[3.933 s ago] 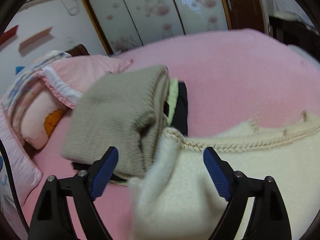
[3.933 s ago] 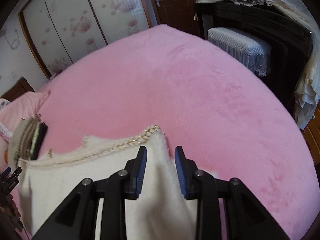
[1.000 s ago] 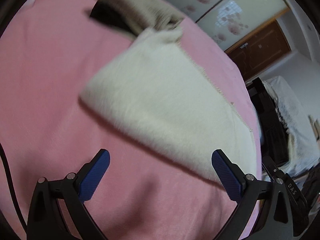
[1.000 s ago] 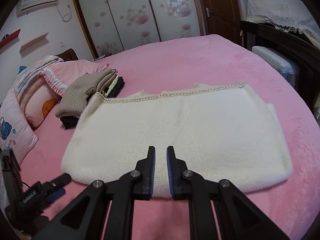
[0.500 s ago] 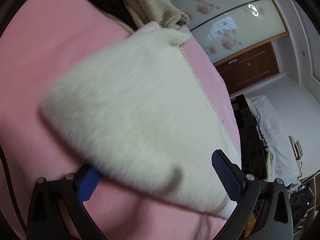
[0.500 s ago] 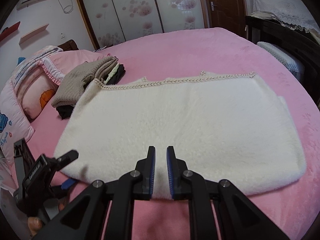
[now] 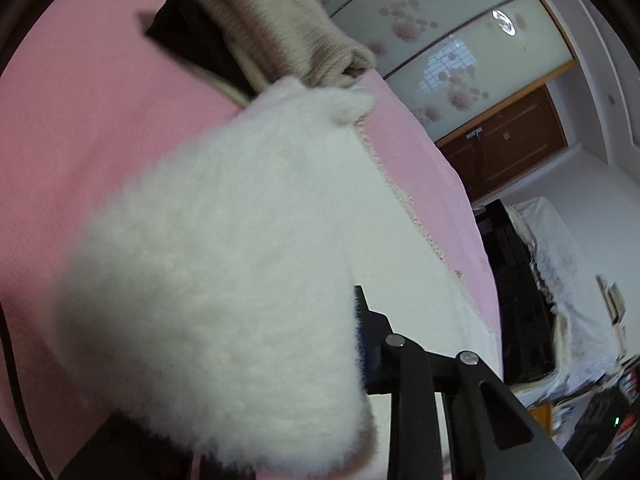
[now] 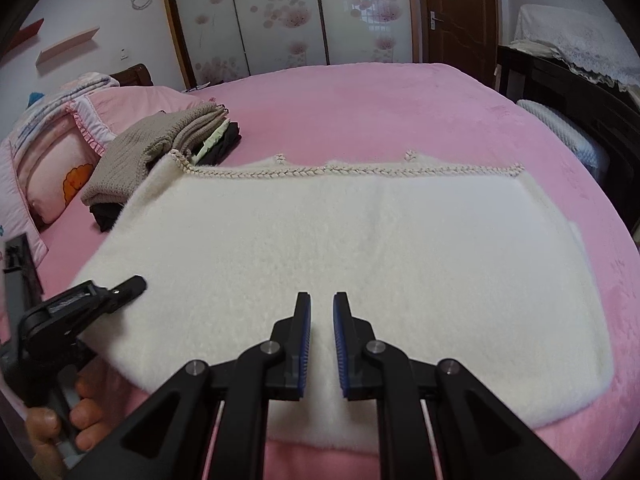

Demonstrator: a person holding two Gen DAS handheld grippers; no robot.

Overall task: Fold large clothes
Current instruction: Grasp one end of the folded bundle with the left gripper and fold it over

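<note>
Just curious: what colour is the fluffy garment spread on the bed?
Cream white, with a beige braided trim; the fluffy garment shows best in the right wrist view.

white fleece garment [image 8: 340, 240] | folded flat, braided far edge | on pink bed, corner lifted

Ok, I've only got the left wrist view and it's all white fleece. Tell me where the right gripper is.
Observer: The right gripper hangs over the near edge of the white fleece, jaws nearly together, nothing between them.
Operator: Give me the fleece's shape.
Observer: It lies flat as one wide rectangle, braided trim along the far edge.
Operator: Now place my left gripper on it.
Observer: The left gripper is at the near left corner; its jaws have just been closing with fleece between them.
</note>
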